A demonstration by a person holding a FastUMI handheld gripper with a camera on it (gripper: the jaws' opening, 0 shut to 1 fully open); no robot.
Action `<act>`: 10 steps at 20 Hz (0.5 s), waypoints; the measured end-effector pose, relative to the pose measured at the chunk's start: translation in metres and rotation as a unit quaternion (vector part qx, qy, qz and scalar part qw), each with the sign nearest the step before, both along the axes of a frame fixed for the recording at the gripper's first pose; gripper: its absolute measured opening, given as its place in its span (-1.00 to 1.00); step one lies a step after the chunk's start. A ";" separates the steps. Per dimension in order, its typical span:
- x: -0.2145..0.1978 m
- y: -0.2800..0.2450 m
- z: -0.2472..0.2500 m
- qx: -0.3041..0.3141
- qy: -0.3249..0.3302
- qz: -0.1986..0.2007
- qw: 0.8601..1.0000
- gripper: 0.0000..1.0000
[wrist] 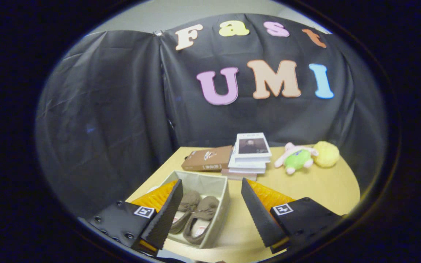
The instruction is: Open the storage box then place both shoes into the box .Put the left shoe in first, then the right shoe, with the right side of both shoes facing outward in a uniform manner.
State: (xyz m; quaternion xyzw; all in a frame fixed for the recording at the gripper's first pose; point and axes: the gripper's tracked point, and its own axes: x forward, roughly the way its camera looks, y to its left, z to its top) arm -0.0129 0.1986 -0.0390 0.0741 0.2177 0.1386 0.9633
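Brown, soft fabric slippers [193,215] lie side by side inside the open grey fabric storage box [220,204], low in the frame and left of centre, on the round yellow wooden table [316,190]. They look light and floppy, easily squashed; a hold across the stiffer sole and heel would likely serve better than one on the limp upper. The box, thin-walled, would probably slide if nudged. Both shoes seem placed, so the task looks near done. The gripper [212,190] hovers above the box with fingers spread wide, holding nothing, tilted downward. Beyond, mid-frame, sit a brown book [207,159], stacked white books [250,152], and, to the right, a pink-green plush toy [296,157] and a yellow fluffy ball [326,153].
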 end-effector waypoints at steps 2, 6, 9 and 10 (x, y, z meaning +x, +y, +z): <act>-0.001 -0.029 0.020 -0.004 -0.038 -0.021 0.999 1.00; -0.015 -0.087 0.055 -0.023 -0.092 -0.060 0.994 1.00; -0.019 -0.122 0.075 -0.050 -0.143 -0.080 0.985 1.00; -0.020 -0.130 0.077 -0.058 -0.154 -0.086 0.983 1.00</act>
